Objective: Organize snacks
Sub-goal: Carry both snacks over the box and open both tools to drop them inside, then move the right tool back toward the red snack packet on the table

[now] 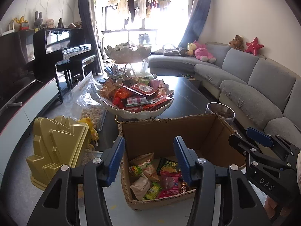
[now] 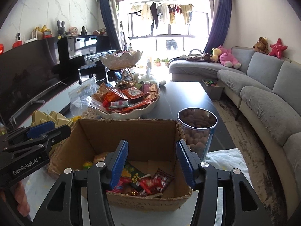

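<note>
I held both grippers over one open cardboard box (image 1: 169, 131), which stood on the surface (image 1: 188, 96) nearest me. My left gripper (image 1: 149, 160) had its two blue pads spread apart with nothing between them, and my right gripper (image 2: 152, 162) was the same, spread wide and empty above the box's inside. In the bottom of the box lay a loose heap of snack packets (image 1: 160, 177) (roughly ten, though they overlapped too much for a sure count): green, red, pink and pale ones.

Just behind the box stood one two-tier white bowl stand (image 1: 139, 111); its lower bowl was piled with red and orange snack packets (image 1: 139, 94), its upper bowl (image 1: 128, 53) only partly visible. To the right of the box stood one clear tub of brown round snacks (image 2: 197, 130). To the left of the box sat one gold plastic tray (image 1: 58, 146), and behind that one clear bag of nuts (image 1: 90, 105).
</note>
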A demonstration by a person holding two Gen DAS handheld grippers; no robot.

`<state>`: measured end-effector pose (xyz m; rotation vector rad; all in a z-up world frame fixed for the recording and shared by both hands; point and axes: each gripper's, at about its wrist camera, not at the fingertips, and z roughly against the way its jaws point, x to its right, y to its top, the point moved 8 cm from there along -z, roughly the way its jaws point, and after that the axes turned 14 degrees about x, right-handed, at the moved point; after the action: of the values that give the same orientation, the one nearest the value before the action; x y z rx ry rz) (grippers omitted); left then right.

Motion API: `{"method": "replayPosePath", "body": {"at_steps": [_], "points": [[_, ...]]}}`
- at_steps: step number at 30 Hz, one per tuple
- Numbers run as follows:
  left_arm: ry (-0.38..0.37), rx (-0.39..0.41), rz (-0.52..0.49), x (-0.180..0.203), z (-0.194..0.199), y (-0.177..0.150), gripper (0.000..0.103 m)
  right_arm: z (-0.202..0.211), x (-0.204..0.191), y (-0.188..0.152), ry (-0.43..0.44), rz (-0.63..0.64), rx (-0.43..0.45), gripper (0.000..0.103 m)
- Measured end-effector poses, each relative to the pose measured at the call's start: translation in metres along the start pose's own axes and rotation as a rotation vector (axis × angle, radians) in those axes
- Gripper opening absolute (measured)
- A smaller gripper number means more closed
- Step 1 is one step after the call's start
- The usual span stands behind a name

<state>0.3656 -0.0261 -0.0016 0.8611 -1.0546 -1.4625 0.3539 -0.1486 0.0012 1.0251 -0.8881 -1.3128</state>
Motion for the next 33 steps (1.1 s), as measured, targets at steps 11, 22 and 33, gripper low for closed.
{"method": "replayPosePath", "body": {"at_steps": [11,22,33], "points": [[0.016,0.038,-0.018,0.002,0.05,-0.009,0.068,0.033,-0.006,-0.01,0.02,0.004,0.003,0.057],[0.048,0.041,-0.015,-0.005,0.1,-0.028,0.077,0.076,-0.017,-0.023,0.028,0.016,0.007,0.067],[0.074,0.014,-0.007,-0.016,0.14,-0.064,0.087,0.108,-0.036,-0.062,0.041,0.027,-0.042,0.072]]}}
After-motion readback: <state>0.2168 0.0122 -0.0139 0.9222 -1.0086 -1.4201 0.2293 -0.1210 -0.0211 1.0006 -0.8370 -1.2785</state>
